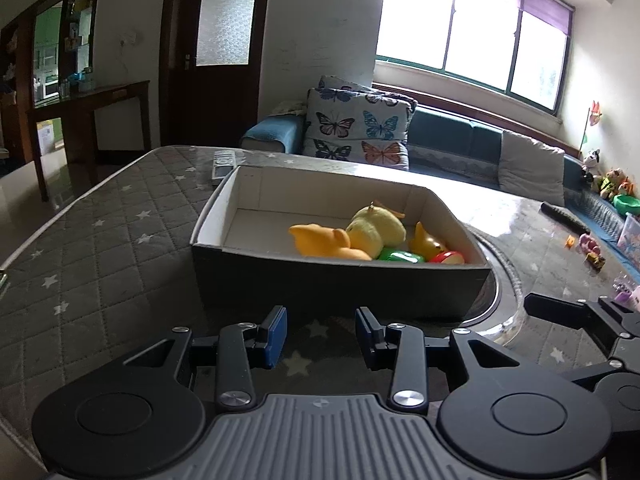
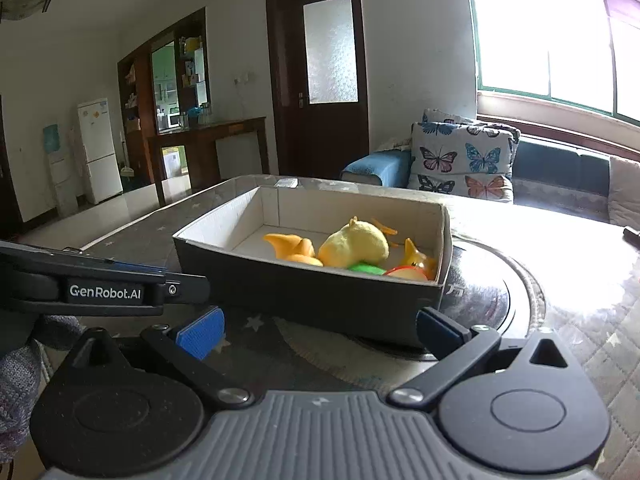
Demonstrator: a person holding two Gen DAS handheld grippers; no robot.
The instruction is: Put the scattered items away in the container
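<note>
The box (image 1: 340,280) hides the lower halves of the toys behind its near wall: only the tops of an orange toy (image 1: 324,242), a yellow plush (image 1: 376,228), a green piece (image 1: 400,257) and a red-and-white piece (image 1: 450,258) show, and what the last two are is hard to tell. Window glare washes out the bench (image 2: 580,264) at 3 o'clock of the box. The box is dark grey outside, white inside, open-topped, and sits at mid-bench partly over a round glass plate (image 1: 496,304). The left hand-held gripper (image 1: 321,336) hovers at 6 o'clock of the box, blue pads apart, nothing between them. The right hand-held gripper (image 2: 320,332) stands spread wide, also empty, short of the near wall.
</note>
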